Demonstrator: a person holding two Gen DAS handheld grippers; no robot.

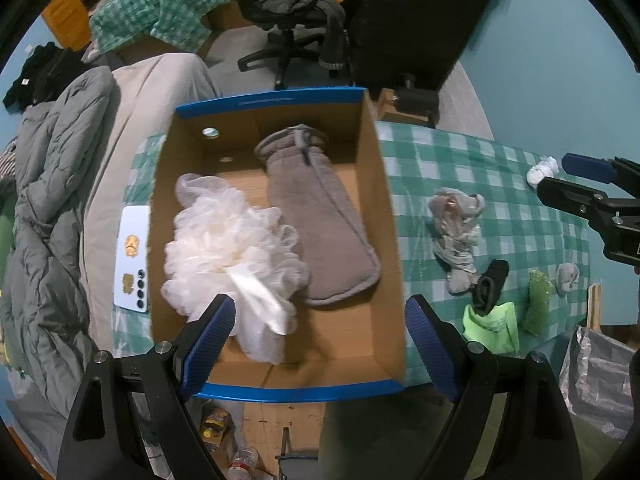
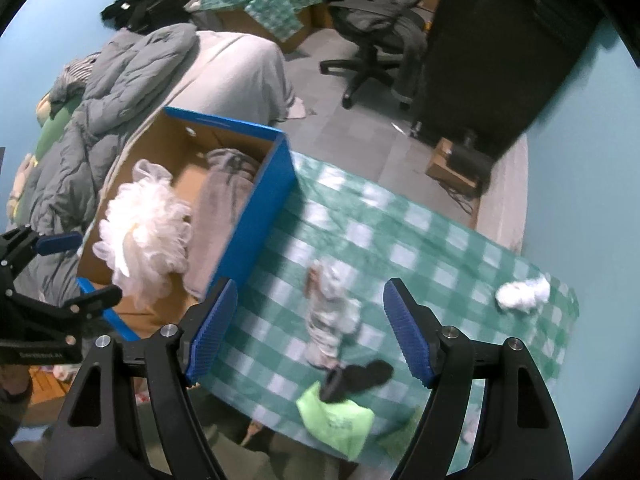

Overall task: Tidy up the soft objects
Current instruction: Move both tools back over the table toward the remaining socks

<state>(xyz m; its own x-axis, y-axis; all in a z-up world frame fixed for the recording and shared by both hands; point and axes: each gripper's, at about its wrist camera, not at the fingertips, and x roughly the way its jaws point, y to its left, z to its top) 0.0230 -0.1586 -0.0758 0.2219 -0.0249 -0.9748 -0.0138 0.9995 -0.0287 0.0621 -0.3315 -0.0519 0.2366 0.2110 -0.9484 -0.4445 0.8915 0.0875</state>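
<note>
Cardboard box (image 1: 376, 168) w/ blue rim sits on left part of green-check cloth (image 1: 500, 184), open top, prob. as the collecting bin for soft things. Already inside: white mesh pouf (image 1: 224, 240) at left, touching grey plush cover (image 1: 320, 224) at right. Grey cover lies flat, long axis running from near wall to far wall of box, narrower neck end pointing to far side and resting up against that wall.

Left gripper (image 1: 320, 340) hovers over near edge of box, jaws wide, nothing between pads; looks like just a free hand above the bin. Right gripper (image 2: 310, 332) hangs over the cloth, jaws also wide and empty, grey-white sock (image 2: 328, 312) seen between fingers but below, not touched.

Still loose on cloth, right of box: that sock, long axis roughly near-to-far; black sock (image 2: 360, 376) lying partly on lime cloth (image 2: 336, 420) at near edge; white wad (image 2: 520, 292) well apart at far right. Judged: sorting about half done, sock prob. next pick.
</note>
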